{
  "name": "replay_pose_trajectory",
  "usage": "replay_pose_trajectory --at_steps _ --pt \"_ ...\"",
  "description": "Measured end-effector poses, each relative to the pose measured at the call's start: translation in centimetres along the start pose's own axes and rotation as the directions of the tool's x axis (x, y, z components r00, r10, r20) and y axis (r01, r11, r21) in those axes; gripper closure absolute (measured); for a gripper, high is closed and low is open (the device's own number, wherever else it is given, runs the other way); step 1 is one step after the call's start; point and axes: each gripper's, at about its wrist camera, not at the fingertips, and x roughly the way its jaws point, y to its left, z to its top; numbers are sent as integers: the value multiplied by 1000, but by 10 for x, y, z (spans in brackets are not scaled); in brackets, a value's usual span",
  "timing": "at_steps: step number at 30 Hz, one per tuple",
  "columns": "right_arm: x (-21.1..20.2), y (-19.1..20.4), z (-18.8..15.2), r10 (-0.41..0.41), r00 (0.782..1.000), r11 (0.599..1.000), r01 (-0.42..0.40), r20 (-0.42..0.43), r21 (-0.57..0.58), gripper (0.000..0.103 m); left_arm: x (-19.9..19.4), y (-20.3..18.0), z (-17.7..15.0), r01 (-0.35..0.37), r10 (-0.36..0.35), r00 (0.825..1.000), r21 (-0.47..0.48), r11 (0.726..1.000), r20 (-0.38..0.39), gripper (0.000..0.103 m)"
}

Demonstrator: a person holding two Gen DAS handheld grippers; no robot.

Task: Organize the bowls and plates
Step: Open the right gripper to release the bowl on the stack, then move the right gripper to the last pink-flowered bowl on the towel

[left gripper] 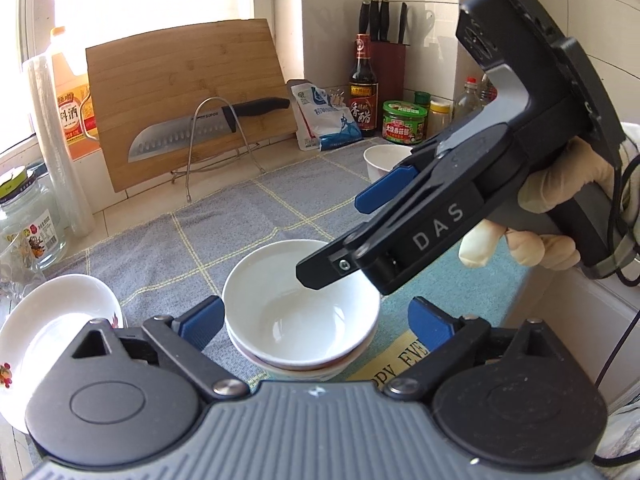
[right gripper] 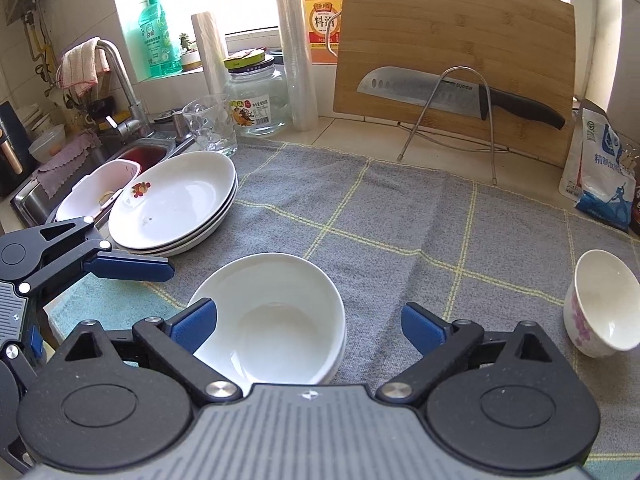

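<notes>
Left wrist view: stacked bowls [left gripper: 301,312] on bench cloth [left gripper: 256,208], both jaws released on left hand-held gripper [left gripper: 316,320] and right hand-held gripper [left gripper: 338,236]; glazed, slippery, breakable, probably best pinched at rim.

- A home kitchen — tiled walls, a sink [right gripper: 120,156] with faucet [right gripper: 120,76].
- Cutting board [right gripper: 452,60] and knife [right gripper: 440,92] — sauce bottles [left gripper: 363,88], knife block [left gripper: 386,60].
</notes>
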Motion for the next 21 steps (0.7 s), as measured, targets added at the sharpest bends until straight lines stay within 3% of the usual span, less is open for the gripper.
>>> replay_pose_trajectory --at_steps 12,21 --pt "-35 -27 -24 -216 976 965 207 37 164 0 8 -10 22 161 -166 985 106 981 43 4" --pt "-56 -89 -41 -256 966 950 245 34 193 0 40 -57 39 136 -140 990 101 986 29 1"
